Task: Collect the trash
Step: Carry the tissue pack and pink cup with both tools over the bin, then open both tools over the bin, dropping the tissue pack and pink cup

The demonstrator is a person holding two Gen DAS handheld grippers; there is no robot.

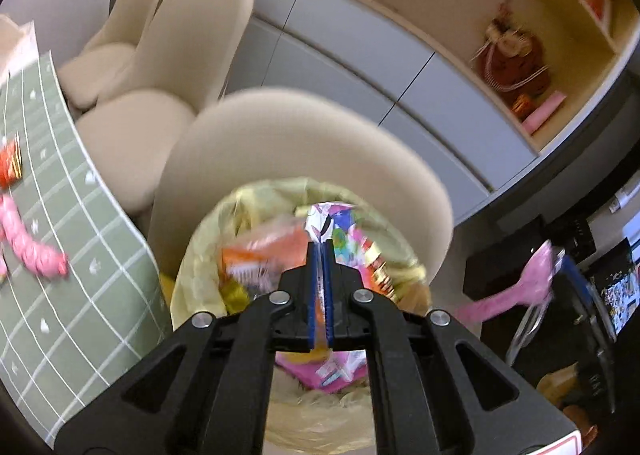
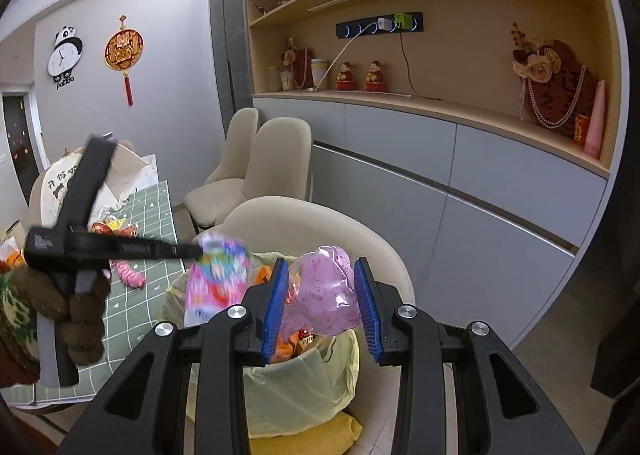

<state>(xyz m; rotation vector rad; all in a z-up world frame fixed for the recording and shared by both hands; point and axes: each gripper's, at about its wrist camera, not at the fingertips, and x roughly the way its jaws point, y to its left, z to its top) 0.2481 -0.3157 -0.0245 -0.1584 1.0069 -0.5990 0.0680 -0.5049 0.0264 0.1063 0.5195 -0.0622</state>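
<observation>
My left gripper is shut on a colourful pink and white wrapper, held over the bin lined with a yellow bag. The bin holds several wrappers. In the right wrist view the left gripper comes in from the left with that wrapper hanging above the bin. My right gripper is shut on a puffy pink plastic bag, close above the bin's rim. From the left wrist, the right gripper and its pink bag show at the right.
A table with a green checked cloth stands left of the bin, with a pink wrapper and a red wrapper on it. A beige chair stands right behind the bin; two more beyond. Grey cabinets line the right.
</observation>
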